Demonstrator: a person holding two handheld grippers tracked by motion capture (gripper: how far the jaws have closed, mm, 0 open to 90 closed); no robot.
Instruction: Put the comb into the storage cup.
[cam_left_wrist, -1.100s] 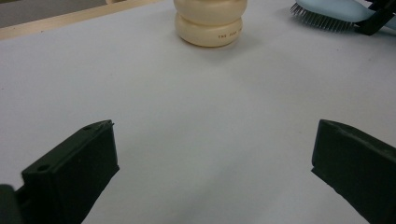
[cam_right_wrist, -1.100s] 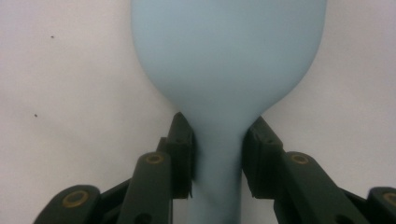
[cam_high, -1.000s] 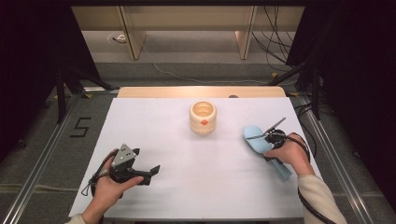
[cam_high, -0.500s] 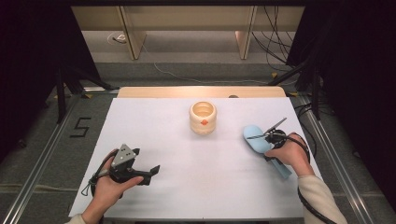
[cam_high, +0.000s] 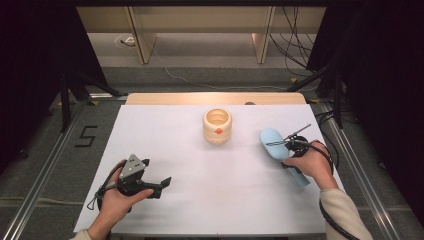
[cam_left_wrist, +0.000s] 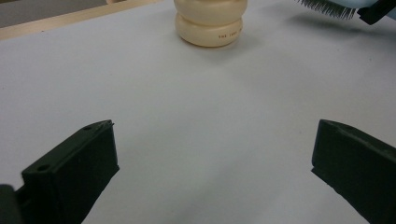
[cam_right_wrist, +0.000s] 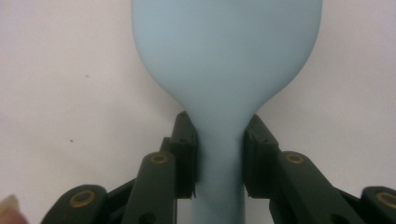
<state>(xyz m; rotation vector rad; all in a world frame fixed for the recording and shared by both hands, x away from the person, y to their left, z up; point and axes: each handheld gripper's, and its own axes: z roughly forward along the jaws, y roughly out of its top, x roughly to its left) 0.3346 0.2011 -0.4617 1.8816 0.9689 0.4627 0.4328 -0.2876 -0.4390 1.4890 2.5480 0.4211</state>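
Observation:
A light blue hairbrush (cam_high: 271, 139) lies along the right side of the white table. My right gripper (cam_high: 287, 156) is shut on its narrow neck, and in the right gripper view both pads (cam_right_wrist: 187, 154) press the neck below the wide head (cam_right_wrist: 226, 46). In the left gripper view the bristles (cam_left_wrist: 327, 7) point down, with a shadow under them. A cream round pot (cam_high: 217, 126) with a small red mark stands at the table's middle back. My left gripper (cam_high: 156, 173) rests near the front left, open and holding nothing, aimed toward the pot (cam_left_wrist: 210, 23).
The white table top (cam_high: 210, 200) ends in a wooden strip (cam_high: 215, 98) at the far side. Metal rails run along both sides of the table. Cables (cam_high: 300, 55) lie on the floor at the back right. A "5" (cam_high: 86, 136) is marked on the floor at left.

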